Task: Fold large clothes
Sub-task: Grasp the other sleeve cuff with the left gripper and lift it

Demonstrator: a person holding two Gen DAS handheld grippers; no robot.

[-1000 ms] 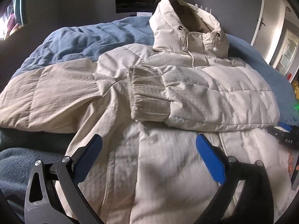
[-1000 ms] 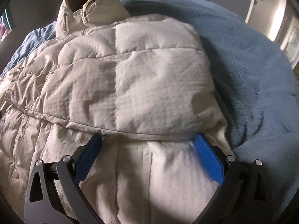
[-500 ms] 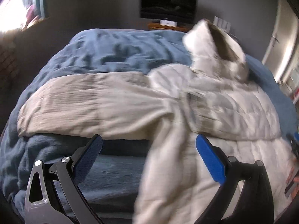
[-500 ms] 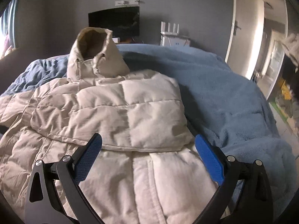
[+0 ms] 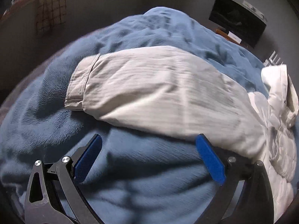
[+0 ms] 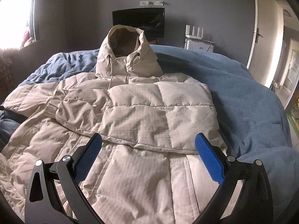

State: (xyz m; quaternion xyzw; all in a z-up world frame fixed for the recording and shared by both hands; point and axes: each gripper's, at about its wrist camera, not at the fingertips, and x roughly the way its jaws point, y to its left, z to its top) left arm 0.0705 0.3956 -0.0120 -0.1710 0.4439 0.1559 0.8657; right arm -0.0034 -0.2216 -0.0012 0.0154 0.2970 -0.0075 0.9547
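A cream quilted hooded jacket (image 6: pixel 142 112) lies front-up on a blue blanket (image 6: pixel 243 97). Its right-hand sleeve is folded across the chest. Its hood (image 6: pixel 125 50) stands up at the far end. The other sleeve (image 5: pixel 158 93) lies stretched out flat on the blanket (image 5: pixel 130 177), its cuff (image 5: pixel 80 85) at the left. My left gripper (image 5: pixel 149 153) is open and empty, just in front of that sleeve's near edge. My right gripper (image 6: pixel 149 153) is open and empty above the jacket's lower front.
A dark screen (image 6: pixel 139 22) hangs on the grey wall behind the bed. A white router (image 6: pixel 198 41) stands to its right. A door (image 6: pixel 269 33) is at the right, a bright window (image 6: pixel 13 18) at the left.
My left gripper has swung left, from over the jacket's body to the outstretched sleeve. My right gripper has pulled back and up, so the whole jacket now shows.
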